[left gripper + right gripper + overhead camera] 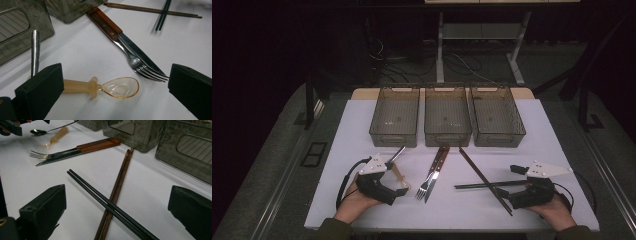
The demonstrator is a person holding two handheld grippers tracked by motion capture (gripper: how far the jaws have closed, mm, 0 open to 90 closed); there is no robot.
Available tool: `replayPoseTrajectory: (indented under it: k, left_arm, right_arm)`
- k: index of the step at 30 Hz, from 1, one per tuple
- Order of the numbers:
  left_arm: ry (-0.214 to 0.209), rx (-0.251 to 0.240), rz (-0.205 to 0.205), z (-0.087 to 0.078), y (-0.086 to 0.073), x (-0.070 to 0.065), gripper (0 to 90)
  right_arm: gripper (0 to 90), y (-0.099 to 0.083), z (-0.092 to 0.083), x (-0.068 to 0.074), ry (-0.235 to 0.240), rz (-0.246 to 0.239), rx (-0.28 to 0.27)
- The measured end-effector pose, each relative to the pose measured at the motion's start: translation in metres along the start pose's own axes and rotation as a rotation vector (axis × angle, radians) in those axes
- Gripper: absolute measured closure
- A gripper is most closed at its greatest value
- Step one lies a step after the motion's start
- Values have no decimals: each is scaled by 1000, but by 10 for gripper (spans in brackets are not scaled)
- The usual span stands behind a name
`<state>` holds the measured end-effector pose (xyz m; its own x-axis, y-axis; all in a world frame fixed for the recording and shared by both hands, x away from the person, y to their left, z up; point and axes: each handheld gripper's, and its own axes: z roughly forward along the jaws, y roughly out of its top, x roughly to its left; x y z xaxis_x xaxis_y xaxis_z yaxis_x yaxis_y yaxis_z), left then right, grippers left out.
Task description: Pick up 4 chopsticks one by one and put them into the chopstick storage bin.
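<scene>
Three clear bins (447,121) stand side by side along the worktop's (352,130) far edge, each looking bare inside, though their ribbed floors are dim. Near the front edge, the left gripper (401,191) is released, its jaws wide apart around the plastic spoon (110,87), whose handle end one jaw hides. A metal spoon (35,51) beside it is partly hidden too. The right gripper (503,192) is likewise released, over the black chopsticks (105,202) crossing the brown chopsticks (119,180). A fork (140,66) and knife (117,35) lie mid-worktop.
</scene>
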<state>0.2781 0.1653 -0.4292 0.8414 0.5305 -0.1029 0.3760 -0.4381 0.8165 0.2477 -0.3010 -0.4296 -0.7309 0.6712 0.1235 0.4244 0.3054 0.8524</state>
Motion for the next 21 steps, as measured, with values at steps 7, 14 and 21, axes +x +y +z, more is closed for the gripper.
replayPoseTrajectory:
  k: [7, 14, 21]
  left_arm:
    - [2, 4, -7, -2, -1, 1, 0]
    - [6, -2, -5, -5, -2, 0, 0]
    - [-5, -3, -4, -5, -3, -2, 0]
  right_arm:
    - [61, 2, -1, 0, 11, -5, 27]
    - [256, 8, 1, 7, 71, -21, 58]
    - [493, 12, 6, 15, 114, -35, 80]
